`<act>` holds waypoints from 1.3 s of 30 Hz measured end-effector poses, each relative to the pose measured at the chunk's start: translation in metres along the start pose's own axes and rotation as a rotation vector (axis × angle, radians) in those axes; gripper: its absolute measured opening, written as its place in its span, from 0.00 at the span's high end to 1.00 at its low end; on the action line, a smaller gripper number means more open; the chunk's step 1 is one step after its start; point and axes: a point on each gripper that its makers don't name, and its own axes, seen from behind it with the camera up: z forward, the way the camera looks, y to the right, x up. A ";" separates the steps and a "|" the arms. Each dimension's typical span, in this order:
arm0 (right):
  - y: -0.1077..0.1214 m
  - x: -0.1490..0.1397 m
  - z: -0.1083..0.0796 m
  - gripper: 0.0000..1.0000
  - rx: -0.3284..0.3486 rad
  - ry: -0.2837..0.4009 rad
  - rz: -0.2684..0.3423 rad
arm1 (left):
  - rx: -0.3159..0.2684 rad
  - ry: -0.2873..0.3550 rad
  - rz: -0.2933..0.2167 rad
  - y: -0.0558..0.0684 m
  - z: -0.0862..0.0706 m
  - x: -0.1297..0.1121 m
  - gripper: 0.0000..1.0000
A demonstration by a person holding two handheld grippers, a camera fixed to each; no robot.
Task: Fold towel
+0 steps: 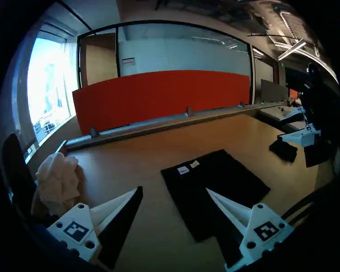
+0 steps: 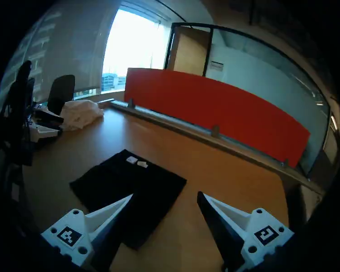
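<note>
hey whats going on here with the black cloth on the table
A person holds a hand-held gripper in each hand over a wooden table. A black towel lies flat on it. The left hand-held gripper and right hand-held gripper are both open, holding nothing. A pale cloth pile sits near the table's edge.

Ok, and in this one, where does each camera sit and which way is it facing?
Left gripper view: rides the left tongs, facing across the wooden table at the flat black towel, red partition behind; its own open fingers show at the bottom.
Right gripper view: rides the right tongs, facing the same towel, here left of centre; own open fingers below.
Shared: towel, partition, cream cloth pile.
</note>
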 end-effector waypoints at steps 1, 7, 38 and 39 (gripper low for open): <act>-0.002 -0.004 0.002 0.00 0.006 -0.007 -0.001 | -0.003 -0.010 0.003 0.001 0.002 -0.005 0.08; -0.012 -0.031 0.015 0.01 0.039 -0.056 -0.009 | -0.032 -0.065 0.021 0.011 0.013 -0.031 0.08; -0.062 -0.163 0.042 0.02 0.217 -0.362 -0.052 | -0.197 -0.380 0.105 0.061 0.047 -0.150 0.08; -0.062 -0.164 0.042 0.02 0.220 -0.366 -0.050 | -0.202 -0.389 0.108 0.063 0.047 -0.153 0.08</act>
